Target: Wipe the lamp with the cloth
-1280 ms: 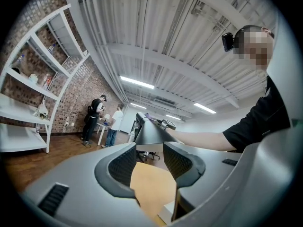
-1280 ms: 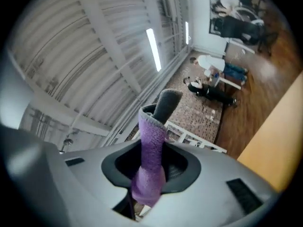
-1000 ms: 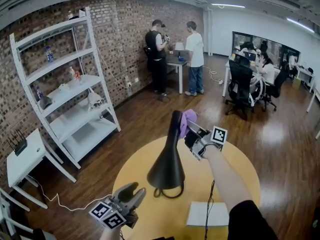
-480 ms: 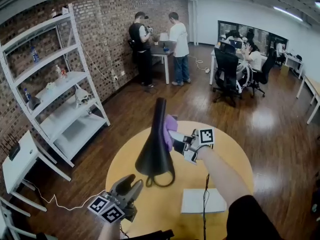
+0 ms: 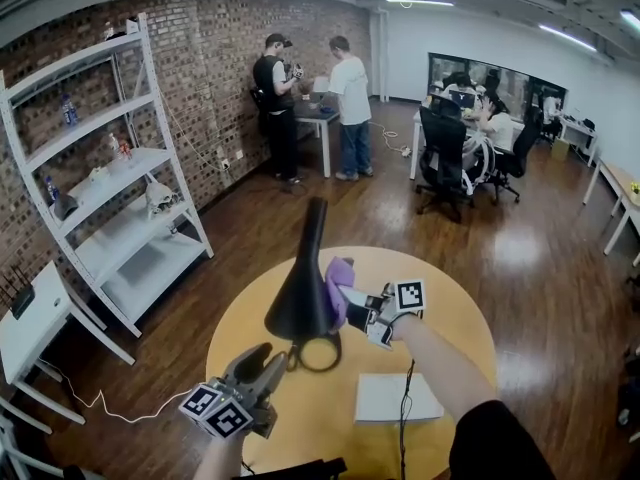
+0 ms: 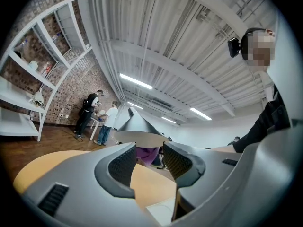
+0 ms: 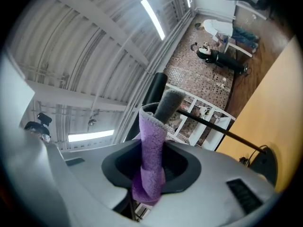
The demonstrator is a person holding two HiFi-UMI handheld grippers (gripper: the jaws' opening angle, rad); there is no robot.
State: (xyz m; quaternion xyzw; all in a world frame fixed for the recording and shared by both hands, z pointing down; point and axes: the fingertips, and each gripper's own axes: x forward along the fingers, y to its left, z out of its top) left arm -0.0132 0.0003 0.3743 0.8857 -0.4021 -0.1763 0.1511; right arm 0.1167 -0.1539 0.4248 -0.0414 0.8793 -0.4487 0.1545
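Progress: holds cloth pinched in right gripper, drags it down lamp from neck onto shade, mid-stroke; keeps left gripper idle, jaws apart, empty.

The left gripper sits low at the near left, pointing forward, jaws apart and empty. The right arm stretches forward; the right gripper points left, jaws clamped on the cloth.
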